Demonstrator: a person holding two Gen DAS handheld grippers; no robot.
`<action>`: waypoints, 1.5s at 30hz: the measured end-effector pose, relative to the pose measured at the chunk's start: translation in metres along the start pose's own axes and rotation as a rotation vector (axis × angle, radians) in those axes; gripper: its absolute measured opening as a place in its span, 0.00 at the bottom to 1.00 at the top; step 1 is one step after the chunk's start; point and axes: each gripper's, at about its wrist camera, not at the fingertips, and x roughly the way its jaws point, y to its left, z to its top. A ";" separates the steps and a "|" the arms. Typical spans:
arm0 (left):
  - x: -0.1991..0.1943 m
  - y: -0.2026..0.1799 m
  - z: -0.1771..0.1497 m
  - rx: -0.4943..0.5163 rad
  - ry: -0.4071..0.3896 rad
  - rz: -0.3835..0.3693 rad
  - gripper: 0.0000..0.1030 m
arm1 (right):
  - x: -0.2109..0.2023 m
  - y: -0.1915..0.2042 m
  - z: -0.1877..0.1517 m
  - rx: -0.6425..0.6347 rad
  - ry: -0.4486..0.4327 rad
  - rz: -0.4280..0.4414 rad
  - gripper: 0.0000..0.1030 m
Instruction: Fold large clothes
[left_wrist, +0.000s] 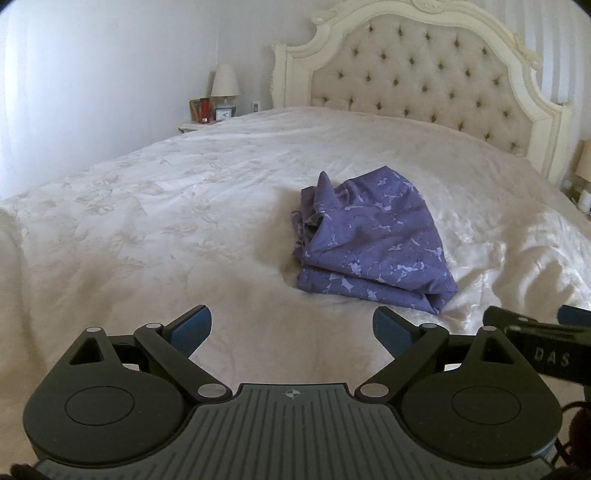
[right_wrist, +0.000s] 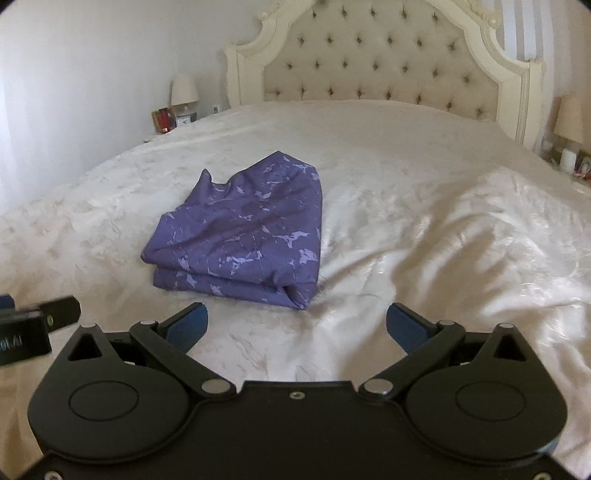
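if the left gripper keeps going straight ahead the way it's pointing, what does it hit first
Probably the white bedspread, just left of the folded purple cloth. The left gripper is open and aims slightly past the cloth's left edge, though depth is hard to judge.

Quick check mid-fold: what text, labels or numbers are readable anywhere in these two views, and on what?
"DAS": pale letters on the black body of the right gripper, seen at the edge of the left wrist view.
Lettering on the left gripper, in the right wrist view: too blurred to read.
Clock on the nightstand: too small to read.
Purple cloth: pattern only, no text.
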 end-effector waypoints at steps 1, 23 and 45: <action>-0.001 -0.001 0.000 0.003 0.001 0.005 0.93 | -0.002 0.000 -0.001 0.000 -0.001 0.004 0.99; -0.008 -0.010 0.001 0.020 0.003 0.007 0.93 | -0.013 -0.016 -0.003 0.084 -0.008 0.063 0.99; -0.005 -0.009 0.000 -0.031 -0.001 -0.016 0.92 | -0.008 -0.017 -0.009 0.115 0.027 0.074 0.99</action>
